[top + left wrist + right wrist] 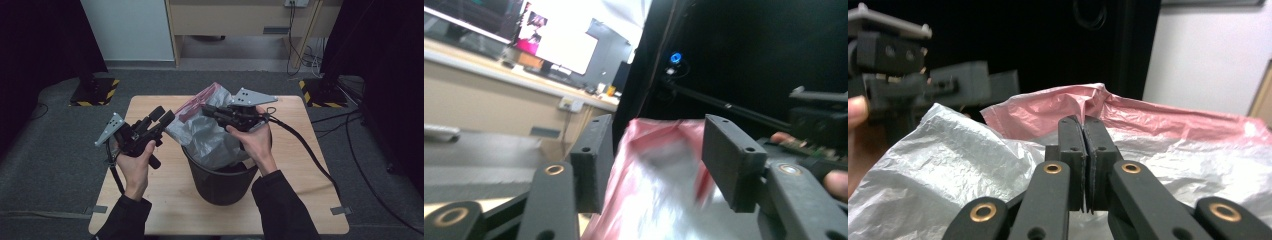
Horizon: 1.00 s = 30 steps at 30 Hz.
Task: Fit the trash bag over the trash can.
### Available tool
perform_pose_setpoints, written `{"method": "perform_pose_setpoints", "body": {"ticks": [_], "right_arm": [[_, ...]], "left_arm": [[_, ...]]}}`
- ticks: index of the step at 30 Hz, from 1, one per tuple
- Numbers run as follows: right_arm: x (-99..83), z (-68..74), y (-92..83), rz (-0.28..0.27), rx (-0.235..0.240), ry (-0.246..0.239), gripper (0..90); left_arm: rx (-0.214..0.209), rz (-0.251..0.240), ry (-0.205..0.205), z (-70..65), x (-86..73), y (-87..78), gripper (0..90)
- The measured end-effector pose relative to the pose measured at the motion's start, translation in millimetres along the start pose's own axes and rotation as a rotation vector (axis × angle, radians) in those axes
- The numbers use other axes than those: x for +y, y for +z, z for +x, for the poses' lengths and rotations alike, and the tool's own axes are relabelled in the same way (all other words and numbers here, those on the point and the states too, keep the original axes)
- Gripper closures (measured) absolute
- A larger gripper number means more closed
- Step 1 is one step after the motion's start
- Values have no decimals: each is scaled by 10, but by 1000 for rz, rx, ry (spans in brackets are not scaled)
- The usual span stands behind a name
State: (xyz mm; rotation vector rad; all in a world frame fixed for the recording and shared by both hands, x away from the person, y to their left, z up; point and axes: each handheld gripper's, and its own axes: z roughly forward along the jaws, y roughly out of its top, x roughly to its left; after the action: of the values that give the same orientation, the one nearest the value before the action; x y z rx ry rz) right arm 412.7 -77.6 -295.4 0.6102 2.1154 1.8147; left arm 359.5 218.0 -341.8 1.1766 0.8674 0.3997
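The right tool (212,111) was clamped shut on the grey, pink-edged bag (207,135) at the black bin's (220,182) twelve o'clock. The left tool (161,116), jaws apart, stood at the bag's nine o'clock, gripping nothing. The bin sat on the wooden counter (295,200), above grey carpet (45,165).

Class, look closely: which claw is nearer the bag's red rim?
Right. The right claw is shut at the bag's red rim; the left claw stands open, the bag between its jaws.

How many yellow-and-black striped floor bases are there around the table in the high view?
2. One striped base sits on the floor beyond the table's far-left corner, the other striped base beyond its far-right corner. More may be hidden outside the picture.
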Motion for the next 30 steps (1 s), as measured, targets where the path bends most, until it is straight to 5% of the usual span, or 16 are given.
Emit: {"method": "perform_pose_setpoints", "body": {"ticks": [4, 9, 13, 17, 30], "right_arm": [[33, -9, -22, -27, 1, 8, 884], [63, -10, -70, -55, 2, 2, 883], [90, -9, -119, -79, -5, -3, 883], [132, -7, -189, -106, -5, 2, 883], [351, -105, -722, -154, -15, 3, 885]], "left_arm": [[-8, 65, -30, 50, -91, 49, 408], [-25, 142, -51, 44, -203, 134, 528], [-49, 130, -57, 3, -221, 151, 687], [-53, 142, -17, -48, -181, 128, 862], [-7, 123, 19, 3, -69, 8, 896]]}}
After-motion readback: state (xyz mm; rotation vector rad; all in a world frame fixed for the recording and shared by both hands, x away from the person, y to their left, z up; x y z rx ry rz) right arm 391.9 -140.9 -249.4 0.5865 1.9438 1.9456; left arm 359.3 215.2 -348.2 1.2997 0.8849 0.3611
